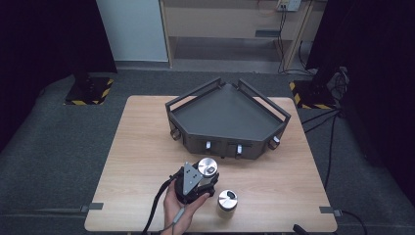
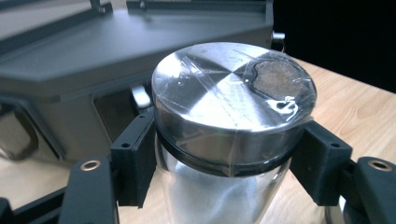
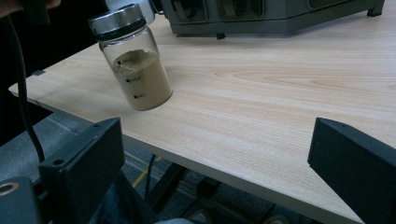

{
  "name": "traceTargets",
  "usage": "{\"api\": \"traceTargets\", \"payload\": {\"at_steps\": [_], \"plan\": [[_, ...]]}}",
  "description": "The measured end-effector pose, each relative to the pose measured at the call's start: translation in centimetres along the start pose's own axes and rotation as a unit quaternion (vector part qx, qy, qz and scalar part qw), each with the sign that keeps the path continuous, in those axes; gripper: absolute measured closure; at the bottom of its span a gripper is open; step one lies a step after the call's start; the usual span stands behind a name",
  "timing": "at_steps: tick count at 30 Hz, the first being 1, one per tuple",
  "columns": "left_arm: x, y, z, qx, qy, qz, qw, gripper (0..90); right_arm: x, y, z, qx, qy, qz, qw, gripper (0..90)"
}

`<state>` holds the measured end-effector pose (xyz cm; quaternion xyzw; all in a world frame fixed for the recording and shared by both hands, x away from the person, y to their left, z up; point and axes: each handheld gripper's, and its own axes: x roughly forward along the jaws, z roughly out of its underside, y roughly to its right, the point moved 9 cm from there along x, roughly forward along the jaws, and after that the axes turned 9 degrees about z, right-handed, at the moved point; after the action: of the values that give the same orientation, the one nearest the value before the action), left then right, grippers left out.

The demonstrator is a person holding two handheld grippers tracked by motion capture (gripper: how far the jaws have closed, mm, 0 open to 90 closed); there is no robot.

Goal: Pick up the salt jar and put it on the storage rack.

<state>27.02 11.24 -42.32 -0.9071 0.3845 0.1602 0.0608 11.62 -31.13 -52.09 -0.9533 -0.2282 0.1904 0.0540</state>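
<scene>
Wooden table (image 1: pixel 147 161) bears grey corner tray (image 1: pixel 227 117) at far side, no lettering legible.

Left gripper (image 2: pixel 224 154) clamped on glass spice jar (image 2: pixel 224 196) below steel lid (image 2: pixel 229 88), above table near tray front.

Second jar (image 3: pixel 140 70), tan powder inside, stands near table edge; tiny print unreadable.

Right gripper (image 3: pixel 210 163) jaws apart, nothing between.

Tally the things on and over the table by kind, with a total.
Glass spice jars with metal lids: 2, one in the left gripper, one standing on the table
Dark grey corner trays: 1
Grippers: 2, left and right
Total: 5
</scene>
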Motion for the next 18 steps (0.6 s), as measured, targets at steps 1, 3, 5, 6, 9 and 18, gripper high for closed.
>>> {"api": "traceTargets", "payload": {"at_steps": [1, 3, 5, 6, 9, 18], "plan": [[0.0, 0.0, 0.0, 0.0, 0.0, 0.0, 1.0, 30.4, 0.0, 0.0, 0.0, 0.0, 0.0, 0.0, 1.0, 4.3], [0.1, -0.1, -1.2, 0.0, 0.001, 0.003, 1.0, 30.4, -0.1, 0.0, 0.0, 0.002, 0.001, 0.0, 1.0, 4.3], [0.2, -0.1, -1.5, 0.001, 0.004, 0.005, 1.0, 30.5, -0.1, 0.0, -0.1, 0.002, 0.002, 0.001, 1.0, 4.3], [0.2, 0.0, -1.8, 0.005, 0.006, 0.004, 1.0, 30.4, -0.1, 0.0, -0.1, 0.002, 0.004, 0.001, 1.0, 4.3], [0.4, -0.1, -2.8, 0.005, 0.014, 0.003, 0.9999, 30.4, -0.2, 0.1, -0.1, 0.003, 0.004, 0.002, 1.0, 4.3], [0.7, -0.3, -4.2, 0.009, 0.015, 0.003, 0.9998, 30.4, -0.2, 0.1, -0.2, 0.003, 0.006, 0.003, 1.0, 4.3]]}}
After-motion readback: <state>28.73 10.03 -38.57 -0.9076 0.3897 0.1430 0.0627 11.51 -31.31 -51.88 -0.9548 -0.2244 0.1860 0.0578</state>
